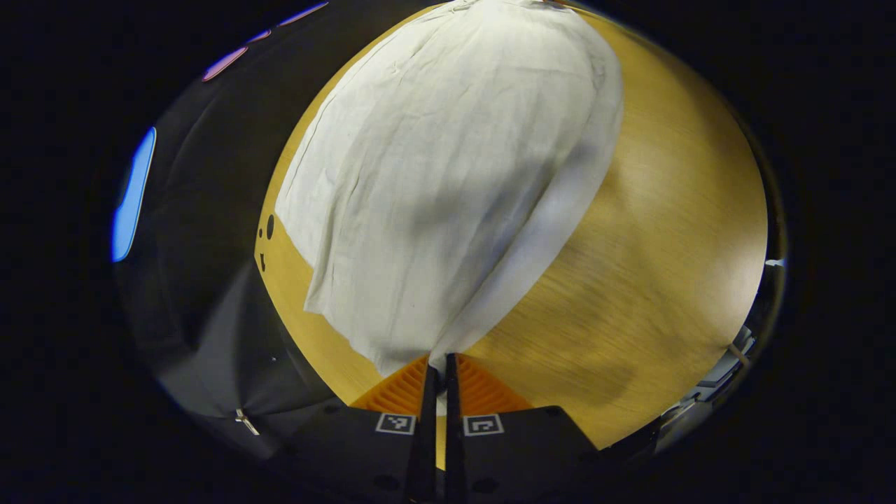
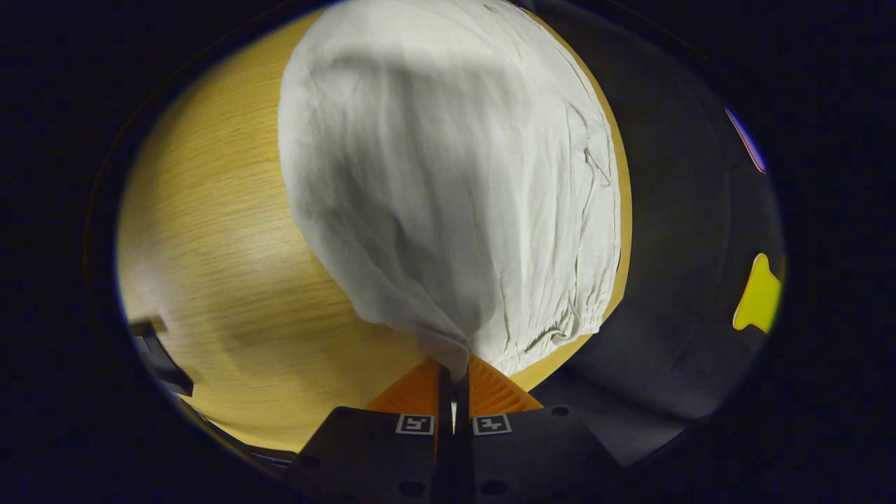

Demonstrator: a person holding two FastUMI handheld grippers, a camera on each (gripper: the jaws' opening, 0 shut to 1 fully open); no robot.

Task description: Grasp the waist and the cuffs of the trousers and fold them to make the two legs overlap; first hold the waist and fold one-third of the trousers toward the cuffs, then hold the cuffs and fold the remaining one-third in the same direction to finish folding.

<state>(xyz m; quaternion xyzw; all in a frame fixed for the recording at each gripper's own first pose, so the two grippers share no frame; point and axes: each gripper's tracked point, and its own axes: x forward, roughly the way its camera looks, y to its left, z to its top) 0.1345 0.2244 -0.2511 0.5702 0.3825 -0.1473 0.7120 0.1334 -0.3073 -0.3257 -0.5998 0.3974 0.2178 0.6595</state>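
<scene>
Each gripper (image 1: 439,371) (image 2: 453,374) had a dark flat body with ribbed finger faces, round screw holes and two square black-and-white markers.

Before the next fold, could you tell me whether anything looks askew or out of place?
Nothing stands out. The white trousers lie on the wooden table, wrinkled but untorn. The left gripper and right gripper each pinch an edge of the cloth, and the gathered waistband lies near the table edge.
</scene>
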